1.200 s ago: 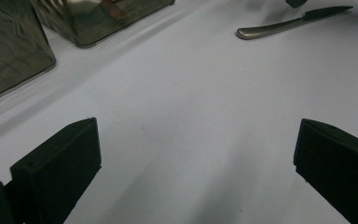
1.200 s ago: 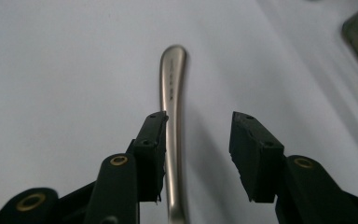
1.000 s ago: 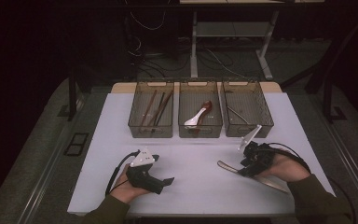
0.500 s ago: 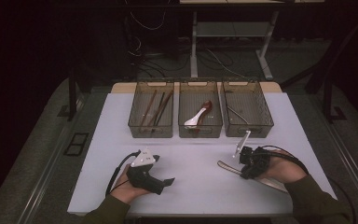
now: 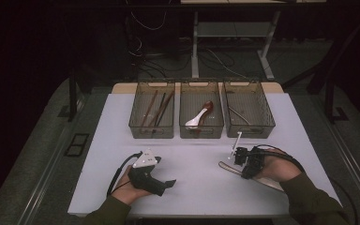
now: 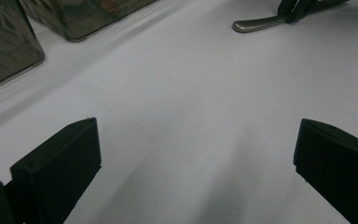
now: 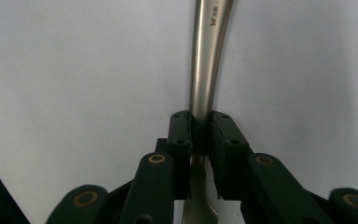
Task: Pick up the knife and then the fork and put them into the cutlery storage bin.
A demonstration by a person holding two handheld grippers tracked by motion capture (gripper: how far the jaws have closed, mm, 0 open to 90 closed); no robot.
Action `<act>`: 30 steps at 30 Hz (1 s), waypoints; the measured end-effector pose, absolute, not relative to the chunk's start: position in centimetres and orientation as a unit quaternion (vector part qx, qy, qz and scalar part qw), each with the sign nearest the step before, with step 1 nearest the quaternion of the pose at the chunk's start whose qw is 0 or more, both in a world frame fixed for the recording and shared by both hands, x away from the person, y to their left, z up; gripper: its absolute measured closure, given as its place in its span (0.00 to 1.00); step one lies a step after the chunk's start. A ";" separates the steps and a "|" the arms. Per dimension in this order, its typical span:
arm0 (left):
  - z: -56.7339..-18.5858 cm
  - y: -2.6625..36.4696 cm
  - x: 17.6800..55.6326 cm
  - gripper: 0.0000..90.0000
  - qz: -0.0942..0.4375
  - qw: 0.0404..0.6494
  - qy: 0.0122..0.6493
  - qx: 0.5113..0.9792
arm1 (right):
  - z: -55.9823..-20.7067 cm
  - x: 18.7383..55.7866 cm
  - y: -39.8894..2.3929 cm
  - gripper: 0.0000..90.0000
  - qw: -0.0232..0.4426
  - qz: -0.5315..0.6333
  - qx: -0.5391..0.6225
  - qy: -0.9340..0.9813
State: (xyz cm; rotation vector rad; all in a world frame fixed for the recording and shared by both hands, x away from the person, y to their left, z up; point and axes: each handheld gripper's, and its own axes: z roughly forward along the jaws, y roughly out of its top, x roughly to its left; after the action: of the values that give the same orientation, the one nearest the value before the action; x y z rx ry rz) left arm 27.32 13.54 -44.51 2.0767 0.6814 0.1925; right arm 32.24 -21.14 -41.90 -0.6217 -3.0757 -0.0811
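Just in front of the right-hand bin (image 5: 248,108), on the near side of the white tabletop (image 5: 194,154), the right gripper (image 5: 239,156) has come down onto a metal utensil (image 7: 208,56) lying flat. A second ago its jaws stood apart above that spot with a slim pale piece sticking up beside them; they have just been closing, and now the two black pads sit tight on either side of the utensil's narrow steel handle — a pinch low on the shaft, with the handle running away ahead of the jaws. Which kind of utensil it is I cannot tell, as the hand covers its working end. It has not left the tabletop yet.

Well to the left of that bin, nearer the person, the left gripper (image 5: 168,183) rests in the hand with its jaws wide open over bare tabletop (image 6: 177,93), gripping nothing; it has not stirred.

With the grip made, the pick-up looks done — lifting and carrying to one of the three bins is, I judge, what remains.
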 end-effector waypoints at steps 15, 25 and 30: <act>-44.4 13.6 27.3 0.00 0.079 0.458 0.276 0.841 | -41.7 32.7 -21.8 0.89 0.012 -0.048 -0.204 -0.978; -44.4 13.6 27.3 0.00 0.079 0.459 0.276 0.841 | -40.5 33.3 -23.2 0.89 -0.024 -0.107 -0.240 -0.965; -44.4 13.6 27.3 0.00 0.079 0.460 0.276 0.840 | -39.6 33.7 -24.5 0.89 -0.037 -0.154 -0.263 -0.952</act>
State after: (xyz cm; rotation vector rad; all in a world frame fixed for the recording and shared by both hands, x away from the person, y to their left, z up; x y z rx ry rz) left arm 27.28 13.57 -44.41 2.0679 0.6794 0.1945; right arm 33.68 -24.54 -39.59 -0.8461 -3.0632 -0.4952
